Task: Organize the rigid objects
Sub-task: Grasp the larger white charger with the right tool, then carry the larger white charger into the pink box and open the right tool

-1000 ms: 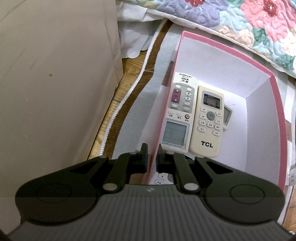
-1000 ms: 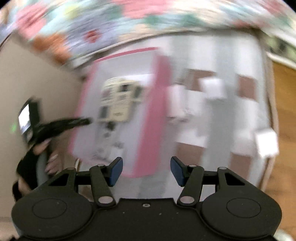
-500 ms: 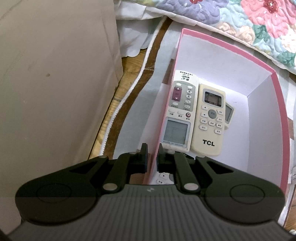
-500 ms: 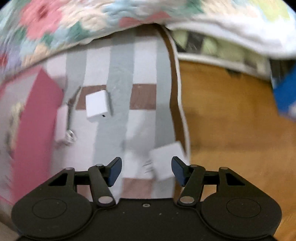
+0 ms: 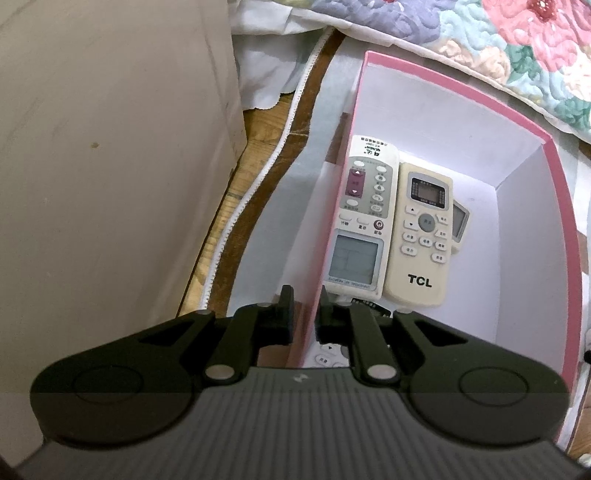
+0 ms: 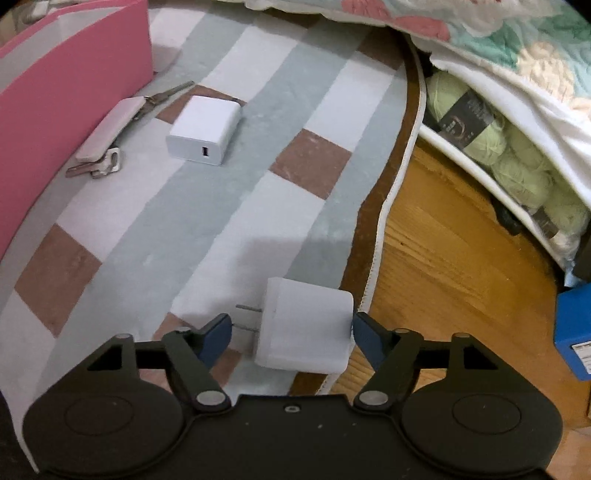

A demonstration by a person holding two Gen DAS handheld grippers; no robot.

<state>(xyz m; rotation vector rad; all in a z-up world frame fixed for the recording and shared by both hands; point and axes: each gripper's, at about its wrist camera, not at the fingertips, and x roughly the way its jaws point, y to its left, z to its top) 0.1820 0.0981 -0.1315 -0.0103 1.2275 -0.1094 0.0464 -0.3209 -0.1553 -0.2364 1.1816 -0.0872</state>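
Observation:
My left gripper (image 5: 303, 312) is shut on the left wall of a pink box (image 5: 561, 206), one finger on each side of it. Inside lie a grey-white remote (image 5: 364, 218), a cream TCL remote (image 5: 423, 236), a third one partly under it (image 5: 461, 225) and another below my fingers (image 5: 328, 356). My right gripper (image 6: 290, 334) is open around a white plug charger (image 6: 306, 332) on the striped mat, prongs pointing left. A second white charger (image 6: 205, 129) and a pink key fob with keys (image 6: 107, 136) lie further off beside the box (image 6: 70, 103).
A beige wall or cabinet (image 5: 110, 166) stands left of the box. A floral quilt (image 6: 498, 33) hangs at the back. Green yarn skeins (image 6: 509, 147) sit under the bed. A blue box (image 6: 574, 332) stands on the wood floor (image 6: 443, 266) at right.
My right gripper swung from the pink box to the right and down over the mat, ending around the near white charger. My left gripper stayed on the box wall.

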